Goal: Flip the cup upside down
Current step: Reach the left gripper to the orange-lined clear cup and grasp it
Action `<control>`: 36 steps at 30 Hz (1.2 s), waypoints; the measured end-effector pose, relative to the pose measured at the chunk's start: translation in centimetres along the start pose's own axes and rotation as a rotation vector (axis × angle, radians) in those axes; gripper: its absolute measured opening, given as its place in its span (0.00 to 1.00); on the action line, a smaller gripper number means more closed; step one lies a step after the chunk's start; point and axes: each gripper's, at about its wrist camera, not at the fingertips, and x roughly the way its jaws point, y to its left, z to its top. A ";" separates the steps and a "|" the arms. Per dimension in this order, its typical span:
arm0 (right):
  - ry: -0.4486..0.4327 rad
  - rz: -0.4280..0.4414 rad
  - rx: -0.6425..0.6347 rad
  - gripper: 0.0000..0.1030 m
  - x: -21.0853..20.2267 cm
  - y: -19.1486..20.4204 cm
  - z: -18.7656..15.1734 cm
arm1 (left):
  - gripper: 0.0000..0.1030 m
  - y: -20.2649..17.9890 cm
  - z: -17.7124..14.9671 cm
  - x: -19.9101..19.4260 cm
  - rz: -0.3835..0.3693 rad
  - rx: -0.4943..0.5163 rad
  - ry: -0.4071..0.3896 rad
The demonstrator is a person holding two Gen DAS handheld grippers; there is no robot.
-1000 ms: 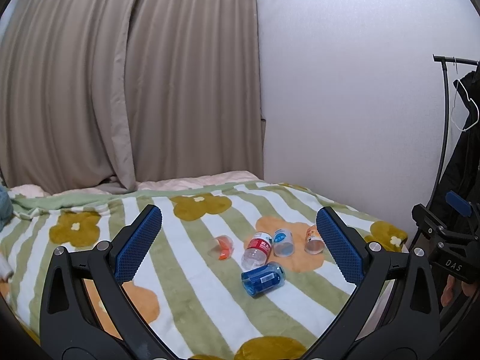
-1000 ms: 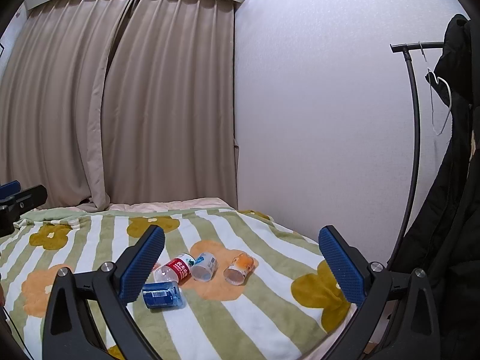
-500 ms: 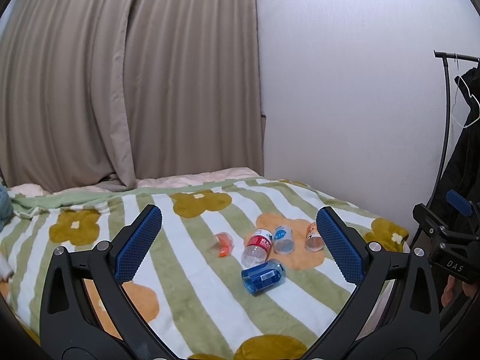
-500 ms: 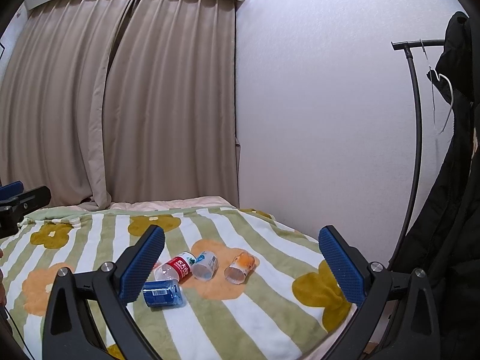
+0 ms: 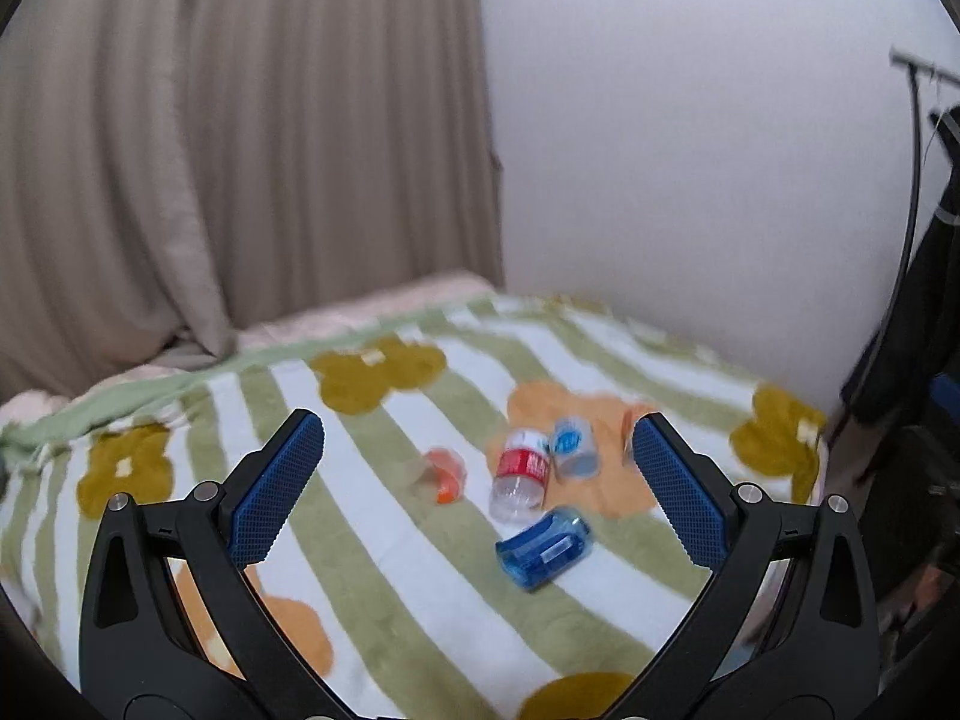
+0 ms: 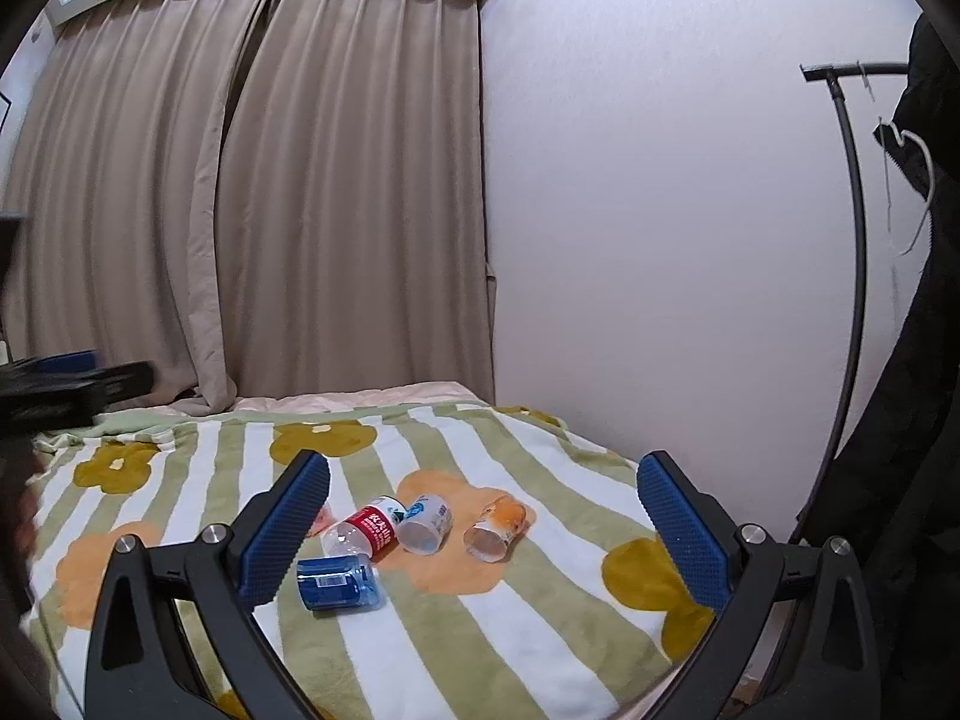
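Observation:
Several small plastic cups lie on their sides on a striped flower blanket [image 5: 372,576]. In the left wrist view I see an orange cup [image 5: 443,474], a red-label cup [image 5: 521,474], a light-blue-label cup [image 5: 573,447] and a blue cup [image 5: 543,547]. In the right wrist view I see the blue cup [image 6: 339,582], the red-label cup [image 6: 366,531], the light-blue-label cup [image 6: 426,522] and an orange-print cup [image 6: 498,525]. My left gripper [image 5: 477,480] is open and empty, well short of the cups. My right gripper [image 6: 480,516] is open and empty too.
The blanket [image 6: 480,618] covers a bed against a white wall [image 6: 660,240]. Beige curtains [image 6: 240,210] hang behind it. A coat rack [image 6: 852,276] with a dark coat [image 6: 918,420] stands at the right. The left gripper's body [image 6: 66,390] shows at the left edge.
The left wrist view has swung and moved closer to the cups and is blurred by motion. The right gripper has hardly moved. No cup has moved.

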 end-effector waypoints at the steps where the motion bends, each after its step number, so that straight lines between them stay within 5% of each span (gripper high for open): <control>1: 0.003 0.005 0.001 1.00 0.2 -0.2 0.1 | 1.00 0.6 1.1 2.9 -0.035 0.024 0.064; 7: 0.043 0.012 0.005 1.00 2.9 -1.6 -0.2 | 1.00 2.2 2.2 17.7 -0.141 0.077 0.428; 12: 0.101 -0.001 0.011 1.00 6.0 -3.0 -1.5 | 1.00 3.3 -1.2 29.5 -0.101 0.155 0.752; 15: 0.141 -0.012 0.014 1.00 7.7 -3.5 -2.6 | 0.99 3.7 -3.5 33.9 -0.075 0.183 0.874; 22: 0.203 -0.001 0.009 1.00 10.8 -3.7 -4.6 | 0.96 4.7 -7.4 38.8 -0.071 0.173 0.989; 27: 0.227 0.061 0.011 1.00 12.6 -2.6 -5.9 | 0.79 5.3 -8.9 40.0 -0.092 0.140 1.029; 28: 0.232 0.071 0.011 1.00 12.8 -2.4 -6.1 | 0.70 5.5 -9.2 40.2 -0.099 0.132 1.035; 36: 0.264 0.121 0.024 1.00 13.2 -0.9 -7.4 | 0.65 6.5 -9.1 38.8 -0.086 0.102 0.996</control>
